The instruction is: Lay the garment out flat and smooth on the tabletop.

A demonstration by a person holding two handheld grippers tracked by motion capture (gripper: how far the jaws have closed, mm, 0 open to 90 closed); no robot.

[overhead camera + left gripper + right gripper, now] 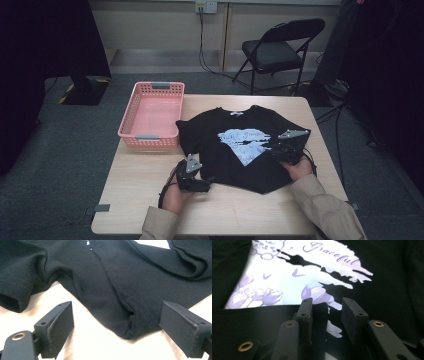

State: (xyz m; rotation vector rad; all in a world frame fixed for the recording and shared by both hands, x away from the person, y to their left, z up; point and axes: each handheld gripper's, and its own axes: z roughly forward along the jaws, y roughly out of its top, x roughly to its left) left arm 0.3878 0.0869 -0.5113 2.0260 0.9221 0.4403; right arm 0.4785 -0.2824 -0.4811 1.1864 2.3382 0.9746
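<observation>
From the high view, the black T-shirt (240, 145) lay spread on the table (150, 200), printed side up, with part of it folded over diagonally across the print and the pink basket (152, 115) just beside it to the left. Your left gripper (192, 177) sat at the shirt's near-left edge; your right gripper (285, 147) rested over its right side.

In the left gripper view, your jaws stood wide apart with a corner of the shirt (125, 330) lying between them, untouched by either pad.

In the right gripper view, the jaws were partly closed above the fabric beside the purple flower print (294, 272), with a folded edge beneath them; I cannot tell whether they pinched cloth.

You looked to be mid-fold. Next, you'd need both grippers clamped on fabric before lifting.
</observation>
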